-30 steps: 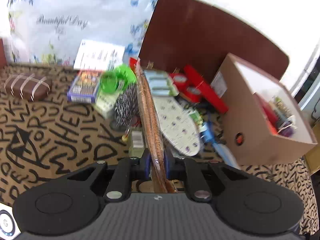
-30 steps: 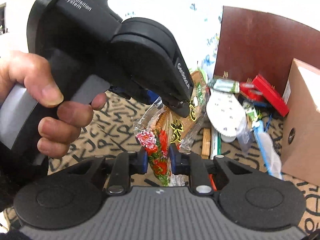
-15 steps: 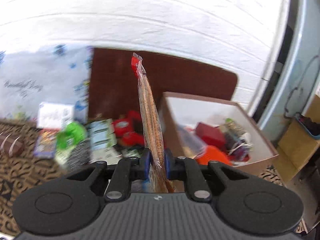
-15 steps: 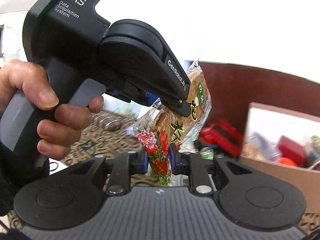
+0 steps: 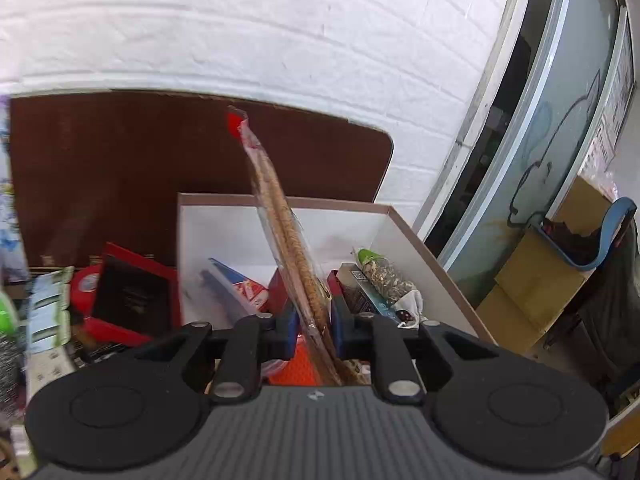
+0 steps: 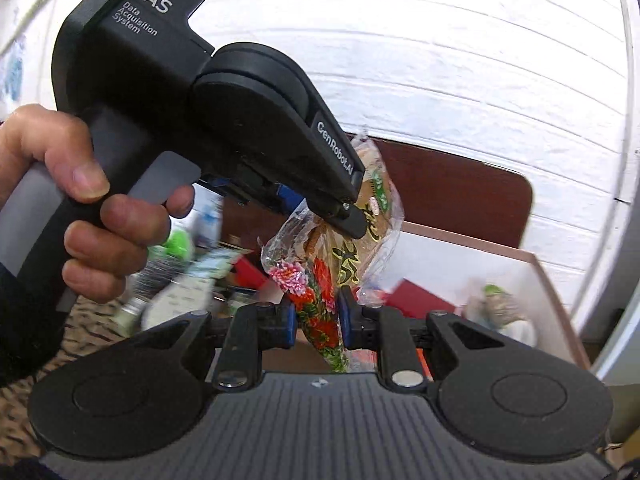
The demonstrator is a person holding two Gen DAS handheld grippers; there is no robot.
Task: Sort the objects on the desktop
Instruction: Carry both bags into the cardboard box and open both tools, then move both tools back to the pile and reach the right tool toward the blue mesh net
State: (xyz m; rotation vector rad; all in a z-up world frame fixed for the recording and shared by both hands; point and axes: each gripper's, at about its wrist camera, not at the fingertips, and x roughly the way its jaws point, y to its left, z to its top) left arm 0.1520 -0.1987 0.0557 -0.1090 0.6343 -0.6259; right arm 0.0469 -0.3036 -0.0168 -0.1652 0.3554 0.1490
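A flat snack packet [image 5: 280, 216] of brown biscuits in clear wrap stands edge-on between the pads of my left gripper [image 5: 314, 320], whose jaws are opening. The same packet [image 6: 320, 280], with red flowers printed on its end, is pinched by my right gripper [image 6: 317, 320], which is shut on it. Both grippers hold it in the air in front of an open cardboard box [image 5: 400, 232] that has several items inside. In the right wrist view a hand [image 6: 80, 184] grips the left gripper's black body [image 6: 180, 92].
A red box [image 5: 132, 292] and green-white packets [image 5: 48, 312] lie left of the cardboard box, on the letter-patterned cloth [image 6: 92, 320]. A dark brown board [image 5: 160, 160] leans on the white brick wall. A glass door [image 5: 560, 140] and stacked cartons [image 5: 532, 280] stand to the right.
Both grippers have carried the packet up and to the right, from over the cluttered cloth to in front of the cardboard box. In the left view the packet now leans further left.
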